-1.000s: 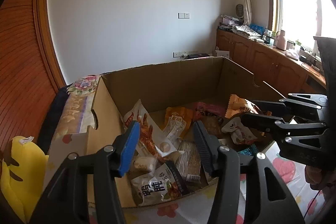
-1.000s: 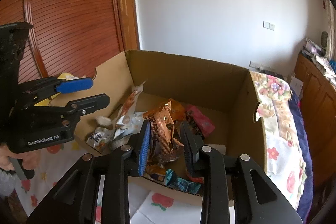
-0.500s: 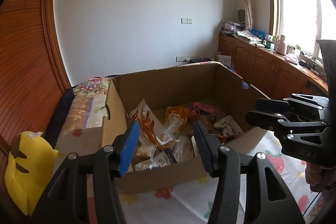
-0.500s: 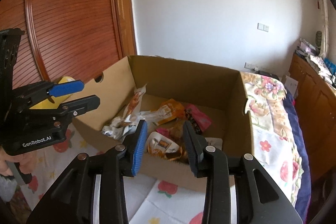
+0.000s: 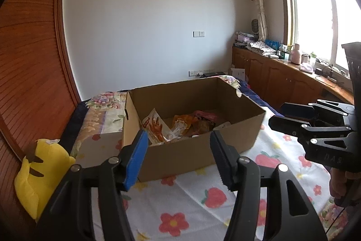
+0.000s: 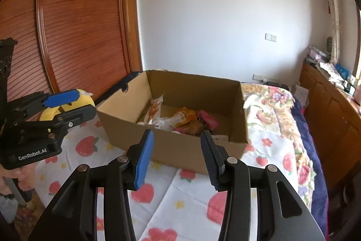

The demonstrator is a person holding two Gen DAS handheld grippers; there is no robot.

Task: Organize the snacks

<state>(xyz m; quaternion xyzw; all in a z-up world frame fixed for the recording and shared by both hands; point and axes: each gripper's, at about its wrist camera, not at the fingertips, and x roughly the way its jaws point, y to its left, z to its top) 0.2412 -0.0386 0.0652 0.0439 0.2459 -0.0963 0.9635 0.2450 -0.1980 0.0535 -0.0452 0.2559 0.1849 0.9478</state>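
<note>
While both pairs of tongs hung empty before the open brown cardboard box [image 5: 194, 150] on the strawberry-print bedsheet [image 6: 191, 195], we held the left tongs [image 5: 178, 157] and right tongs [image 6: 177, 156] with jaws opening, nothing between them. The crinkly snack packets [image 6: 180, 121] lay heaped inside the box, unsorted; we judged the collecting largely done, the tidying left.

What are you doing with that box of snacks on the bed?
A person holds two grippers in front of the cardboard box on the flowery sheet. Snack packets lie inside the box. The left gripper and right gripper are both empty, jaws opening, short of the box.
</note>
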